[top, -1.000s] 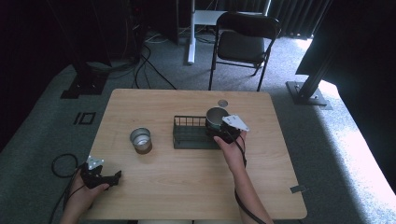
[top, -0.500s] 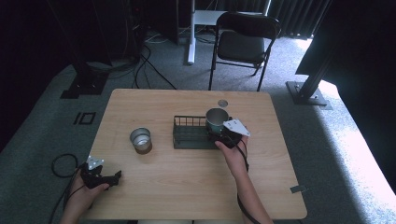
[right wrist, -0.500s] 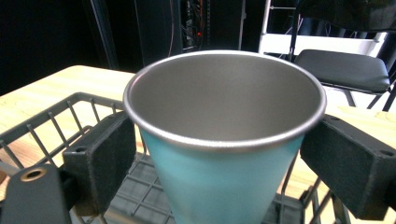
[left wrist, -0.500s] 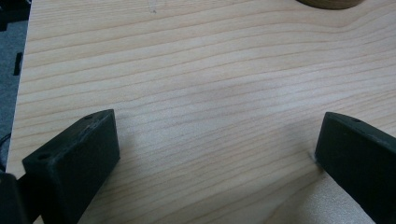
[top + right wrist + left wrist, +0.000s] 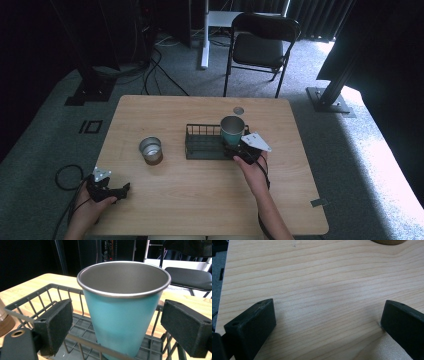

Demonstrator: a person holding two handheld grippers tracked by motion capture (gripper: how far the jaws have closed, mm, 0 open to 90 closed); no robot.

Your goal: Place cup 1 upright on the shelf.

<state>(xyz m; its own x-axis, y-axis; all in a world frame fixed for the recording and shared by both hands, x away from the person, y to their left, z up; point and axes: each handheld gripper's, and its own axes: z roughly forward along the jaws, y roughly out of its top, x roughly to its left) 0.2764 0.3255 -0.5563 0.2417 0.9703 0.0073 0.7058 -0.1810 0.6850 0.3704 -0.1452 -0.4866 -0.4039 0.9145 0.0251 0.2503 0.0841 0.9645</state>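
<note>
Teal metal cup with steel rim (image 5: 122, 312) upright, mouth up, long axis vertical, in right end of black wire basket (image 5: 202, 148) on light wooden table (image 5: 200, 200); grey carpet, black folding chair (image 5: 262, 47) behind. Right gripper (image 5: 117, 327) wide, jaws flanking cup, untouching. Left gripper (image 5: 327, 325) wide, empty, near table's left corner.

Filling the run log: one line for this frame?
right gripper: open, jaws astride teal cup | cup: upright in wire basket | left gripper: open, idle over table
</note>
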